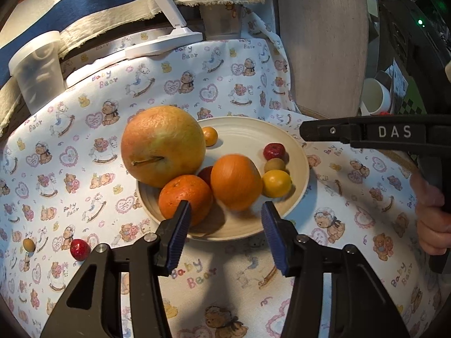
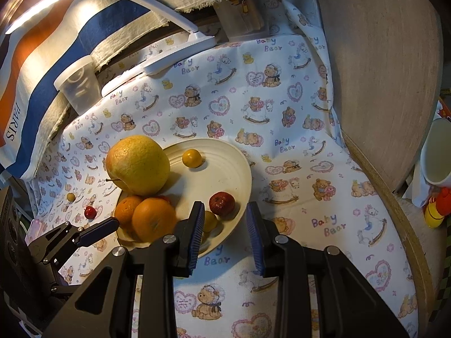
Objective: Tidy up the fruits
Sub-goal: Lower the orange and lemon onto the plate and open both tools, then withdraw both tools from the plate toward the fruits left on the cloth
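Note:
A cream plate (image 1: 296, 152) (image 2: 225, 152) holds a big yellow-orange grapefruit (image 1: 163, 146) (image 2: 138, 164), two oranges (image 1: 184, 198) (image 1: 236, 181) (image 2: 153, 218), small yellow fruits (image 1: 276, 183) (image 2: 192, 157) and a small red fruit (image 1: 272, 151) (image 2: 221, 203). My left gripper (image 1: 225, 225) (image 2: 98, 229) is open and empty, hovering at the plate's near rim in front of the oranges. My right gripper (image 2: 224, 233) (image 1: 324, 131) is open and empty over the plate's right edge. A small red fruit (image 1: 80, 249) (image 2: 90, 212) and a small yellow-brown fruit (image 1: 29, 245) (image 2: 70, 196) lie on the cloth left of the plate.
A bear-print tablecloth (image 2: 282, 129) covers the table. A clear plastic cup (image 1: 39, 70) and a white lamp base (image 1: 163, 45) stand at the back left. A wooden chair back (image 1: 324, 42) rises at the right, with a white mug (image 2: 438, 152) beyond.

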Motion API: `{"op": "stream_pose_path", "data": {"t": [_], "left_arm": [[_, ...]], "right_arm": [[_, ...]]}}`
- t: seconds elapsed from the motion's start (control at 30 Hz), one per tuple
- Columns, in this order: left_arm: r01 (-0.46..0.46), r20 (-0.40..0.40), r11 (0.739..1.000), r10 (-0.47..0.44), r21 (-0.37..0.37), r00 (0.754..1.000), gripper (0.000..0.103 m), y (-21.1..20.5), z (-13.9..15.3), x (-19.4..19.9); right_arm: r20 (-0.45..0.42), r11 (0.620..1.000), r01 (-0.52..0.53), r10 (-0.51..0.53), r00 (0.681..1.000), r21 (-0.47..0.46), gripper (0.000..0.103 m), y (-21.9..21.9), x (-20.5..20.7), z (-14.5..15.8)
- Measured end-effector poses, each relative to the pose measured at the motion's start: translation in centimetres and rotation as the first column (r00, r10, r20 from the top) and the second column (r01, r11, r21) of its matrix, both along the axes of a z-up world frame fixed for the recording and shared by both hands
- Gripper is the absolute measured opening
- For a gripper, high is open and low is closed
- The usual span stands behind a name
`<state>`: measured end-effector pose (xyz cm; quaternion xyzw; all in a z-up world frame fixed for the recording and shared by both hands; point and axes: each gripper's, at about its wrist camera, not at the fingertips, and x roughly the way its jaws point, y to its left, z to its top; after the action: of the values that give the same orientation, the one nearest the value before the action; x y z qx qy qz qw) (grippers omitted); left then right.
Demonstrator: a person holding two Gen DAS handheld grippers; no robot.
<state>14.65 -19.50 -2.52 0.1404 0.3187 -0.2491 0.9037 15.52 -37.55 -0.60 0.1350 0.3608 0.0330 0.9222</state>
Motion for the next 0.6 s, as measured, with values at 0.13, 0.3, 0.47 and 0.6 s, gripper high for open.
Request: {"op": "stream_pose_path", "data": {"t": [0.13, 0.3, 0.47, 0.6], "left_arm": [[-0.03, 0.031, 1.0, 0.03, 0.004, 0.999, 0.06, 0.9, 0.7, -1.0], [-0.088, 0.091, 0.996, 0.091, -0.033, 0.992, 0.069, 3.5, 2.4, -2.6], [-0.171, 0.198, 0.982, 0.183, -0.077, 0.963, 0.096, 6.8, 4.0, -3.5], [-0.211, 0.196, 0.969, 0.233, -0.128, 0.952, 0.097, 9.5, 4.8, -3.9]], "right_arm": [[0.011, 1.0, 0.003, -0.003, 1.0, 0.005, 0.032, -0.1, -0.1, 0.2], [0.063, 0.999, -0.005, 0.007, 0.998, -0.038, 0.032, 0.9, -0.8, 0.9], [0.151, 0.996, -0.018, 0.03, 0.988, -0.085, 0.032, 2.0, -1.9, 2.0], [0.199, 0.997, -0.041, 0.054, 0.979, -0.071, 0.032, 2.4, -2.4, 2.6]]}}
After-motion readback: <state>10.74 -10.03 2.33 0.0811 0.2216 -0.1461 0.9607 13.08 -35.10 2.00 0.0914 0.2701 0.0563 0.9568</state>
